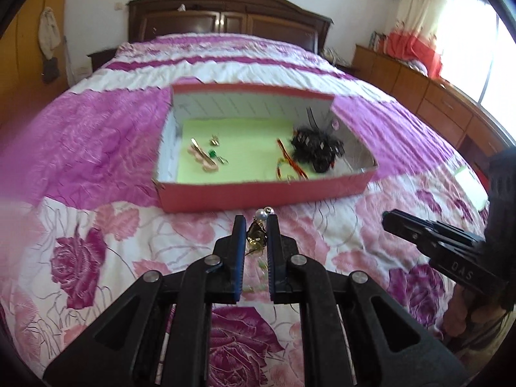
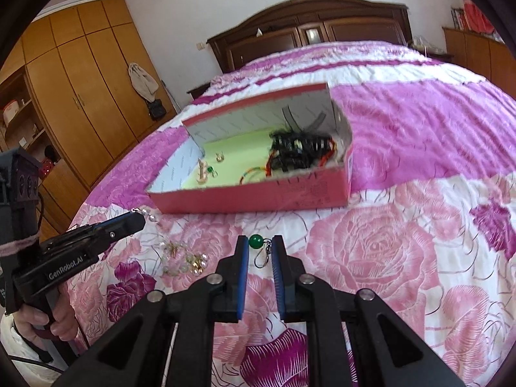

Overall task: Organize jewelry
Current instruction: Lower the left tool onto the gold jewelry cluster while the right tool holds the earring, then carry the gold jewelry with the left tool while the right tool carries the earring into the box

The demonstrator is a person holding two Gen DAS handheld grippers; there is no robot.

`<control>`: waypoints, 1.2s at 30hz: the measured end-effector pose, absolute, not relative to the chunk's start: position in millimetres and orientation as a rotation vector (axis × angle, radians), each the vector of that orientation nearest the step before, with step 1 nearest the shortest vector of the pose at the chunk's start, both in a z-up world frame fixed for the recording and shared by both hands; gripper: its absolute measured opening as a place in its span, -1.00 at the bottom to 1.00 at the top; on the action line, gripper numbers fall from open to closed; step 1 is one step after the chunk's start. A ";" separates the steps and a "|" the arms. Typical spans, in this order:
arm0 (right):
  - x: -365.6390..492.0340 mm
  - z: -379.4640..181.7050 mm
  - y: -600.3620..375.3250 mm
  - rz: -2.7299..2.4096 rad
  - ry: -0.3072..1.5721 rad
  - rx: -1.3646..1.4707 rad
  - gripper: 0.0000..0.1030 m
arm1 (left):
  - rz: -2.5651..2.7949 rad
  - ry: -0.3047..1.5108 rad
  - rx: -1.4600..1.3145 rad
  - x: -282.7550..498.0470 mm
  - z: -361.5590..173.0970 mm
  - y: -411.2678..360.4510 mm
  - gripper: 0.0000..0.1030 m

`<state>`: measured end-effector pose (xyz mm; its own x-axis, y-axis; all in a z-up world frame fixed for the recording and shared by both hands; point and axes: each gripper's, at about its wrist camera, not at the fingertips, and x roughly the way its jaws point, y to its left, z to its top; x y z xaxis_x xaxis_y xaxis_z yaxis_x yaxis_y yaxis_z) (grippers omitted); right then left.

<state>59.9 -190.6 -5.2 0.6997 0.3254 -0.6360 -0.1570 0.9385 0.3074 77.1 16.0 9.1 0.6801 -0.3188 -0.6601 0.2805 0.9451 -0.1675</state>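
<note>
1. The left gripper (image 1: 255, 222), low in the middle of the left wrist view, is clamped on a pearl earring (image 1: 258, 233) — a white bead at the tips, gold parts hanging between the pads.
2. The right gripper (image 2: 260, 244), low centre in the right wrist view, pinches a green bead earring (image 2: 256, 240); its wire hook dangles in the narrow gap between the pads.
3. More jewelry (image 2: 185, 259) lies loose on the bedspread (image 2: 387, 251), lower left of that view, just beside the left gripper's tips.
4. The pink box (image 1: 258, 195) sits in the middle of both views, open on top, just past both grippers. On its green floor are gold pieces at the left, a black hair clip (image 1: 317, 150) at the right, and an orange cord near the front wall.
5. Judging by this, the step in hand is carrying both earrings to the box. The next move calls for lifting them over the front wall, then opening the jaws above a bare patch of green — likely near the matching pieces at the left, so the hooks do not snag the clip.
</note>
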 end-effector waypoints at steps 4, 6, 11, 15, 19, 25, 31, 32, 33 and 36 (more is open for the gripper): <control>55.2 6.6 -189.4 0.260 0.689 0.219 -0.69 | -0.310 0.701 -0.073 76.1 17.3 20.1 -0.93; 53.6 12.3 -188.6 0.255 0.660 0.214 -0.69 | -0.302 0.673 -0.082 76.2 21.9 22.0 -0.93; 55.6 21.9 -185.5 0.247 0.612 0.195 -0.69 | -0.282 0.625 -0.078 78.8 29.5 21.2 -0.92; 55.9 29.6 -184.0 0.245 0.571 0.188 -0.69 | -0.263 0.590 -0.084 79.7 33.0 21.0 -0.92; 59.2 35.8 -180.7 0.243 0.532 0.166 -0.69 | -0.252 0.568 -0.077 83.8 33.9 20.0 -0.92; 66.8 38.3 -178.1 0.242 0.508 0.157 -0.69 | -0.237 0.545 -0.079 90.7 34.0 21.2 -0.92; 79.0 37.4 -179.6 0.218 0.482 0.151 -0.69 | -0.212 0.501 -0.077 99.8 35.9 22.1 -0.92; 82.1 37.7 -180.3 0.211 0.475 0.150 -0.69 | -0.206 0.497 -0.081 102.4 35.8 22.7 -0.92; 84.1 38.0 -180.5 0.206 0.469 0.148 -0.69 | -0.203 0.494 -0.088 105.1 35.6 23.5 -0.92; 90.6 40.1 -179.5 0.188 0.449 0.135 -0.69 | -0.201 0.490 -0.103 112.6 35.1 24.7 -0.92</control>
<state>90.6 -179.5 40.1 0.8840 0.2102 -0.4176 -0.1508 0.9737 0.1709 112.6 24.7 35.1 0.8633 -0.2159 -0.4561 0.1666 0.9751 -0.1463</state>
